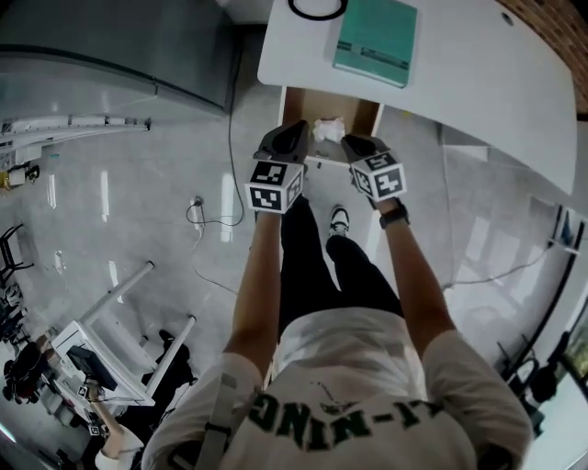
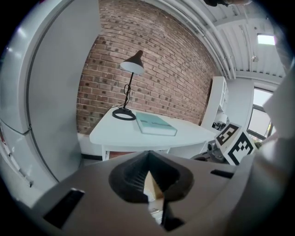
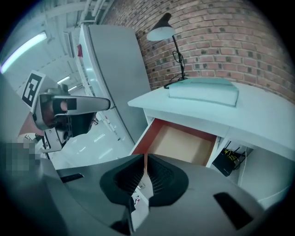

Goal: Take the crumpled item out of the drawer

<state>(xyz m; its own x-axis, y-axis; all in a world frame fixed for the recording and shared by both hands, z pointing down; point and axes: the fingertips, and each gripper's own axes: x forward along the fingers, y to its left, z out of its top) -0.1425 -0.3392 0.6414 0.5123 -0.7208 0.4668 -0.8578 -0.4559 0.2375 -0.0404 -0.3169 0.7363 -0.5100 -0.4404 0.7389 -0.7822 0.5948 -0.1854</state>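
The white desk (image 1: 478,73) has its wooden drawer (image 1: 360,112) pulled open. A crumpled white item (image 1: 328,129) lies in the drawer near its front edge. My left gripper (image 1: 290,131) hovers over the drawer's front left corner, jaws together with nothing between them. Just right of the crumpled item, my right gripper (image 1: 355,143) is shut and empty as well. In the right gripper view the drawer (image 3: 184,144) shows a bare wooden floor past the closed jaws (image 3: 144,159); the crumpled item is hidden there. The left gripper view looks over its jaws (image 2: 148,157) at the desk top (image 2: 124,133).
A teal book (image 1: 375,39) and a black lamp base (image 1: 317,7) sit on the desk. A tall grey cabinet (image 3: 115,73) stands left of the desk, a brick wall (image 2: 166,64) behind. The person's legs (image 1: 317,262) stand before the drawer. A black box with cables (image 3: 229,162) hangs under the desk.
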